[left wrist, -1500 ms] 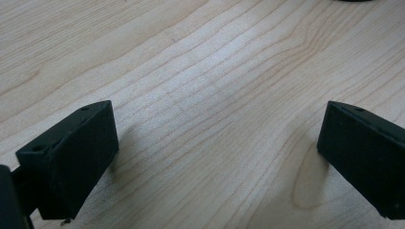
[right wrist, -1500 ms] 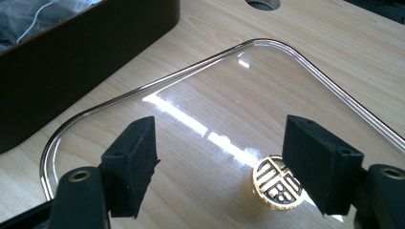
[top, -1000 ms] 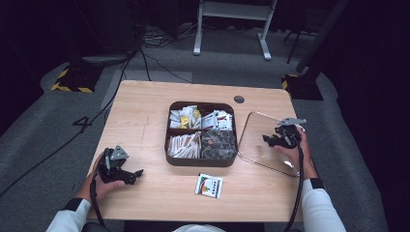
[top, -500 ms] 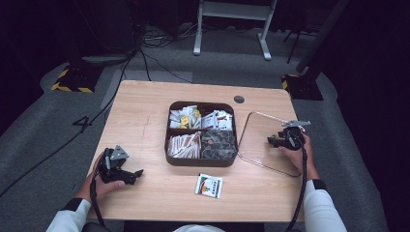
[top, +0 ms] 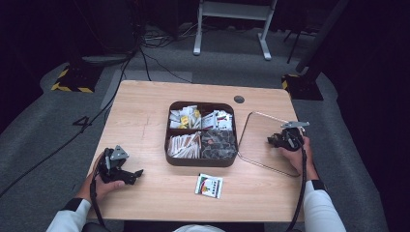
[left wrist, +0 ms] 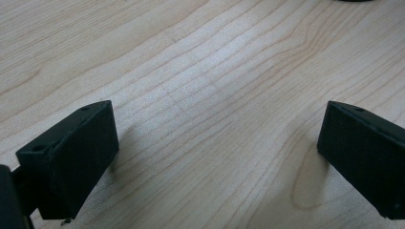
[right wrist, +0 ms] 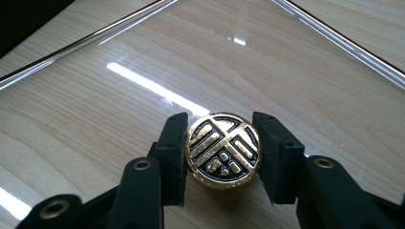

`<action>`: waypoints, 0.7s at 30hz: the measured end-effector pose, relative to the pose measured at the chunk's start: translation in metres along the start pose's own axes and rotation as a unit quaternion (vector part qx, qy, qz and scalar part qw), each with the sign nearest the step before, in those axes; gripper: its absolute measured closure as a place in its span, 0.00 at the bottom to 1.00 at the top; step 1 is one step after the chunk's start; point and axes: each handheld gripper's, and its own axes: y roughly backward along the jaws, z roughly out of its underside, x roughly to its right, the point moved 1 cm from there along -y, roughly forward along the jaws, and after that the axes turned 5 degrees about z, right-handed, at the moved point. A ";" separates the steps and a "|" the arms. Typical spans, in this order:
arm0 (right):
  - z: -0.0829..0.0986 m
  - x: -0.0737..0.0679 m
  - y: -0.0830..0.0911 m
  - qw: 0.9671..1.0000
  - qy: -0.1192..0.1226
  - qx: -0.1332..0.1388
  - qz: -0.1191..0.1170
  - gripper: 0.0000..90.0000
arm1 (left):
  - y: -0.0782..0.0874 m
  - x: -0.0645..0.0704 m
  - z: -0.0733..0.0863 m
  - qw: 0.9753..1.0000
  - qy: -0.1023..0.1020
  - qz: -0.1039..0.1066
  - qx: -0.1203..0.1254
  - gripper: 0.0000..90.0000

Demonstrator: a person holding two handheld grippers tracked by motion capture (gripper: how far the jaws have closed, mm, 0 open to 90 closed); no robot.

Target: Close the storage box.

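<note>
One gold-and-black round piece [right wrist: 223, 150] was clamped between the jaws of the right gripper [top: 283, 140], which was held over the clear lid [top: 258, 130] lying just to the right of the brown compartment tray [top: 202, 162]. The left gripper [top: 131, 176] was kept wide apart with nothing between its jaws, well to the left of the tray and below it, over bare table [left wrist: 205, 86]. A small printed packet [top: 209, 185] was seen just in front of the tray.

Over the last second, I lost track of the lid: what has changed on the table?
The right gripper, shut on the clear lid's gold knob, slid slightly toward the person with the lid. The left gripper stayed open on bare wood; the compartment tray and loose packet stayed put.
</note>
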 end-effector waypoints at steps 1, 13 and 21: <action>0.000 0.000 0.000 1.000 0.001 0.000 0.001 0.66 | 0.000 0.000 0.000 1.000 0.000 0.000 0.000 0.01; 0.001 0.003 0.004 1.000 -0.004 0.003 0.003 0.66 | 0.000 0.000 0.000 1.000 -0.001 0.001 0.000 0.01; -0.001 0.004 0.010 1.000 -0.005 0.010 -0.001 0.66 | 0.000 0.000 0.000 1.000 -0.001 0.001 0.000 0.00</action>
